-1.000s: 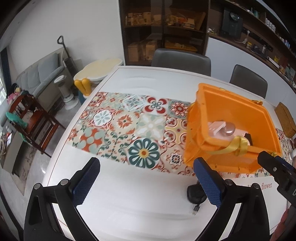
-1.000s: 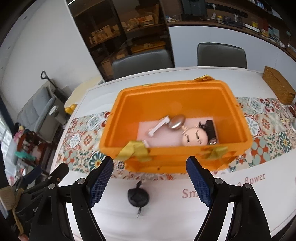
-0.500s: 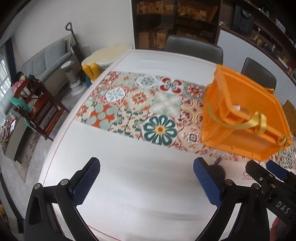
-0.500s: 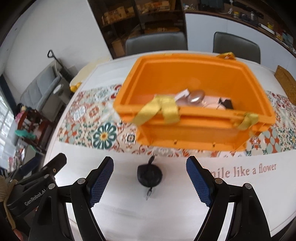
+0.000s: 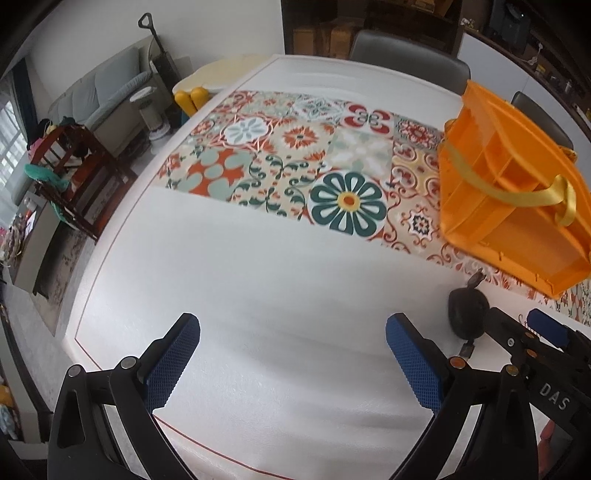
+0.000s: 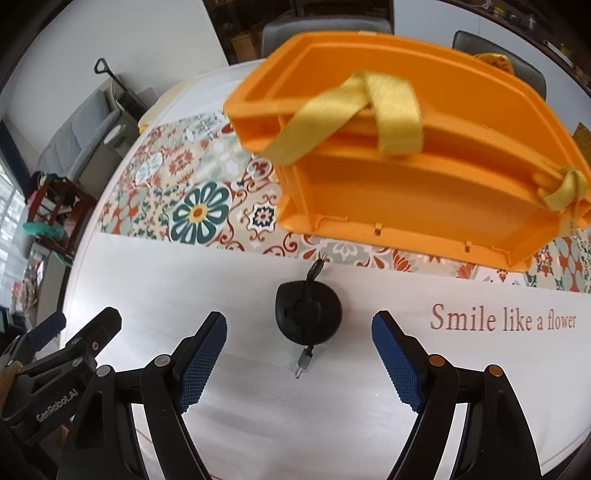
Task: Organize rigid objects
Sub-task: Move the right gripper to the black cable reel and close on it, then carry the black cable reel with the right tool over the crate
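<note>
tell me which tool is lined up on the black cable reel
The right tool: the black cable reel sits centred ahead of its open jaws. The left tool faces bare table.

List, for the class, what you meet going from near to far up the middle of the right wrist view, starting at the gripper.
right gripper → small metal plug → black retractable cable reel → patterned table runner → orange crate with its yellow ribbon → grey chair
</note>
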The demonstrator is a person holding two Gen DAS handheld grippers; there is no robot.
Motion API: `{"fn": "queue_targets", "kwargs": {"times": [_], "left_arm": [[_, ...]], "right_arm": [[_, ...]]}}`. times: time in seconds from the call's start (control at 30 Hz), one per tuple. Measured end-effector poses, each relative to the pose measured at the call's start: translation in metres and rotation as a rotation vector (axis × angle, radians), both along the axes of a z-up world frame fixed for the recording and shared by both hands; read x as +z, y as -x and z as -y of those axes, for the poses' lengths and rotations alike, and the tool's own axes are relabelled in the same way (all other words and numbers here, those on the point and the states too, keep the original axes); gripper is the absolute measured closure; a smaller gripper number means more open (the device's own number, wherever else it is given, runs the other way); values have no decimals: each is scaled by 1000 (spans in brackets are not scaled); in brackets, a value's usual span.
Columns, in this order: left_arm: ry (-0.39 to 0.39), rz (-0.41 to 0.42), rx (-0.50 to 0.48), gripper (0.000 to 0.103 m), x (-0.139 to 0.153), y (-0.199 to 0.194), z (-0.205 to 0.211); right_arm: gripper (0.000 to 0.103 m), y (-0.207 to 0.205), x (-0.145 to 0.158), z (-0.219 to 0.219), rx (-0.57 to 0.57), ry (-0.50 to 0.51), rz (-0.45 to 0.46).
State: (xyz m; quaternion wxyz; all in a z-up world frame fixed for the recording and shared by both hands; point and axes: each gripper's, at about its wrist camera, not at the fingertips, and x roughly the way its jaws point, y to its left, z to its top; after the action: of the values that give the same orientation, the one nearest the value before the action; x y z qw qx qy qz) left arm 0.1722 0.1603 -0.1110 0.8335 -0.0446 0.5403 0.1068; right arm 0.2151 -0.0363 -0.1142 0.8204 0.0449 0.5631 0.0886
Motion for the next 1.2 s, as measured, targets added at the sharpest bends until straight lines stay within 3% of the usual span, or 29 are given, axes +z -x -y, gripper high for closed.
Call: {"fn": "queue_targets", "kwargs": {"times": [0.47, 0.8, 1.1, 1.2], "left_arm": [[0, -63, -4, 0, -33, -12, 4], [-9, -90, -2, 0, -45, -17, 7], [-29, -90, 5, 0, -46, -17, 8], [-34, -87, 0, 0, -44, -16, 11]], "right_arm": [[22, -17, -44, -2, 8, 50, -65], [23, -23, -58, -10, 43, 83, -63], [46, -22, -65, -14, 66, 102, -51], [46, -21, -65, -12, 69, 93, -50]]}}
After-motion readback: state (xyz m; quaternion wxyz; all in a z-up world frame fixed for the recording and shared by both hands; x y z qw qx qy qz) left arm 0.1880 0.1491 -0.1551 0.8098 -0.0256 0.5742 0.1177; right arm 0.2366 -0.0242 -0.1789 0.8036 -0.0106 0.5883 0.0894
